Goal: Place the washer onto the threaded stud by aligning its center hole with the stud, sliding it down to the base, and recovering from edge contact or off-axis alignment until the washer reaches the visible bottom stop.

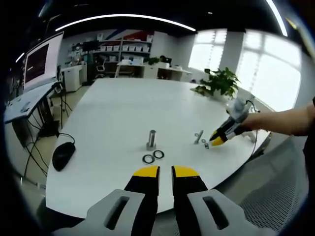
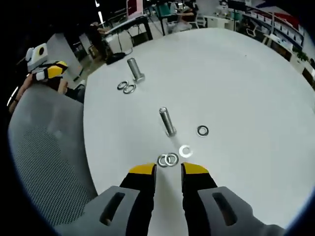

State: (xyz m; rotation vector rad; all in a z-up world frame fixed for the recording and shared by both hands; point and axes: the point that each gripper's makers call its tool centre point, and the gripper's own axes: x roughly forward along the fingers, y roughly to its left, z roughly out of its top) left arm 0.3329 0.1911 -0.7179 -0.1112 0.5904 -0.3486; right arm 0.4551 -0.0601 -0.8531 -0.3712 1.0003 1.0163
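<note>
Your right gripper (image 2: 169,170) hovers low over the white table (image 2: 246,73), jaws narrowly parted and holding nothing, aimed at the pair of washers (image 2: 168,160) just ahead of its tips. That line suits a pick, since the threaded stud (image 2: 167,121) stands upright just beyond them. Your left gripper (image 1: 166,172) waits back at the table edge, also slightly open and empty, facing a second stud (image 1: 151,139) with two washers (image 1: 153,157). Loose washers (image 2: 194,141) beside the near stud could crowd your approach.
</note>
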